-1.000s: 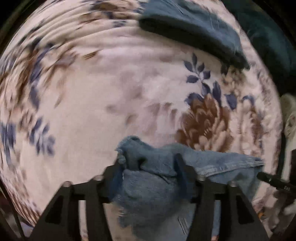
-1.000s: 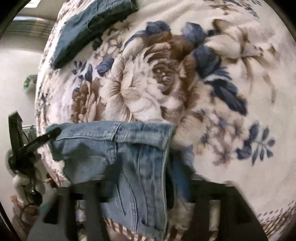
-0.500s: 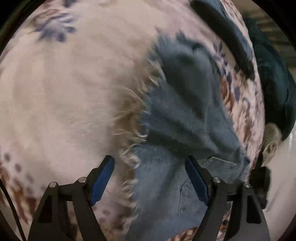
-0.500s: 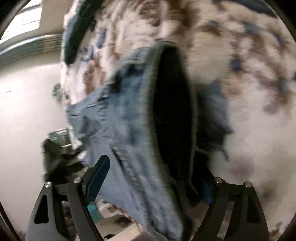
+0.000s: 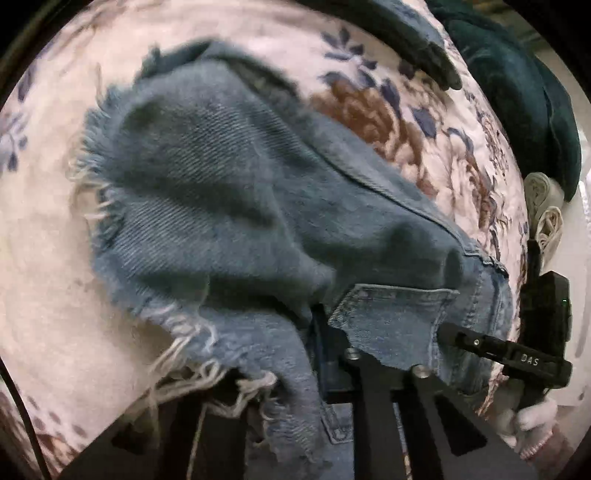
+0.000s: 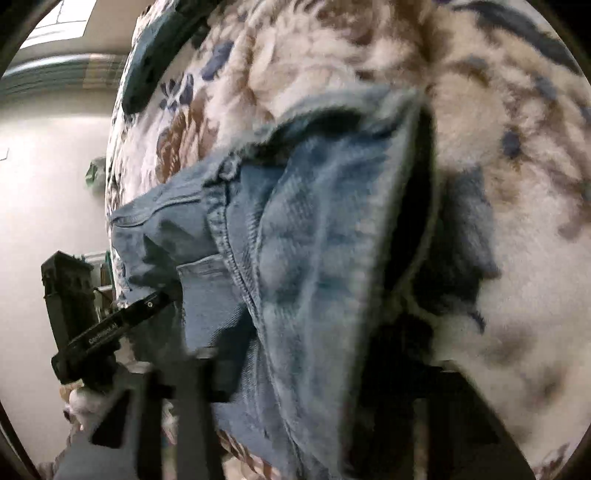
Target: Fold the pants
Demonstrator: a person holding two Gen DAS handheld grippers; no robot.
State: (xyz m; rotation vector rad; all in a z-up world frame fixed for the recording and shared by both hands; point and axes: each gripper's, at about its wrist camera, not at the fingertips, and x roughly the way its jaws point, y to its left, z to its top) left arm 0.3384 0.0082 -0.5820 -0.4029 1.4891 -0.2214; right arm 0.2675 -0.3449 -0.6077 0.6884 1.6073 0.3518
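Note:
Blue denim pants [image 5: 229,206] with frayed hems lie bunched on a floral blanket [image 5: 48,280]. In the left wrist view the frayed leg end drapes over my left gripper [image 5: 280,373], whose jaws stand apart under the cloth; the left finger is hidden. The right gripper's finger shows at the right [image 5: 491,347]. In the right wrist view the pants [image 6: 314,258] hang over my right gripper [image 6: 314,373], waistband opening facing the camera. Its jaws stand wide apart, blurred. The left gripper [image 6: 110,325] shows at the left.
The blanket [image 6: 517,110] covers a bed. A folded dark teal garment [image 5: 424,33] and a dark green one [image 5: 517,81] lie at the far end. The bed edge and pale floor [image 6: 44,184] are to the left in the right wrist view.
A second ago both grippers were shut on the pants. They opened, and the denim has flopped forward over the fingers onto the blanket.

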